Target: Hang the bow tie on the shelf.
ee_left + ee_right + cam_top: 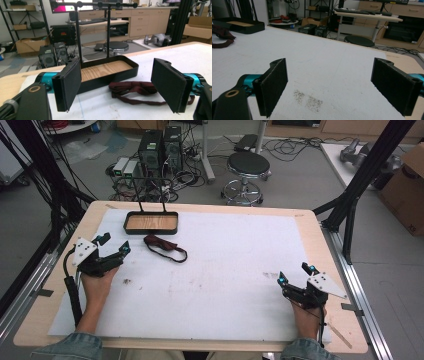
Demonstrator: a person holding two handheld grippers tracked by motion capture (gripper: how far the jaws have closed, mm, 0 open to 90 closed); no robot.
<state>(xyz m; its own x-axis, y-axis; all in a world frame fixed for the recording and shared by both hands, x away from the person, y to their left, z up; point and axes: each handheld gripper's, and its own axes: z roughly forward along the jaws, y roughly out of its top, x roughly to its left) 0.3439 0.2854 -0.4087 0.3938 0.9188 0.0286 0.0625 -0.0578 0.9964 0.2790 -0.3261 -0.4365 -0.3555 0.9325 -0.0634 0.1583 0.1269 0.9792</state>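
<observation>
Left gripper (114,244) sits with its jaws spread wide and nothing between them, pointed up the desk toward the dark red strap (164,248). In the left gripper view that strap (136,88) lies right ahead, just past the open jaws and a little toward the right-hand one, so it looks like the thing about to get picked up. It's a floppy band, loosely folded, flat on the white sheet (225,265), with its long axis running roughly across the gripper's line of approach. Just behind it, close but apparently not touching, is the black tray (128,224) with a wooden floor and a thin black rack rising from its back edge.

The left hand is clearly the nearer one. The right gripper (295,274) is well apart, over at the near right of the desk, also wide open and empty; from its own view the strap (222,37) is far off at the left edge.

The sheet covers most of the pale wooden desk (310,220) and has a few grey smudges. Beyond that it's a lab floor: a stool (247,170), computer towers, lots of cables.
</observation>
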